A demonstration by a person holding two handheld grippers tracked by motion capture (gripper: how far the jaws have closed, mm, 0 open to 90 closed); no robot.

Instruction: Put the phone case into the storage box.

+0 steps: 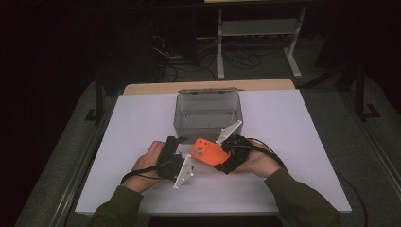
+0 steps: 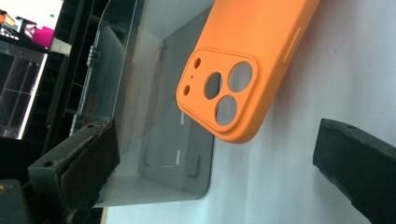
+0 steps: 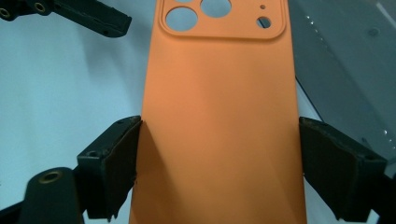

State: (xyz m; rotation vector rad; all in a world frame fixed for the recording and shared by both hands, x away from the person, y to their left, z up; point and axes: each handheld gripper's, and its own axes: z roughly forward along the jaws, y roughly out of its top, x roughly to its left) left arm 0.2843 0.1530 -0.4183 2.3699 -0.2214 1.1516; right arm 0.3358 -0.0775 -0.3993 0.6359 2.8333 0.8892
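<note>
Between the right gripper's (image 3: 218, 163) padded fingers, a smooth orange case (image 3: 219, 116) is pinched; left gripper (image 2: 219, 177) fingers spread.

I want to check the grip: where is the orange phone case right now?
In the high view the orange phone case sits between the jaws of the right gripper, just in front of the clear box, with the left gripper beside its camera end.
</note>
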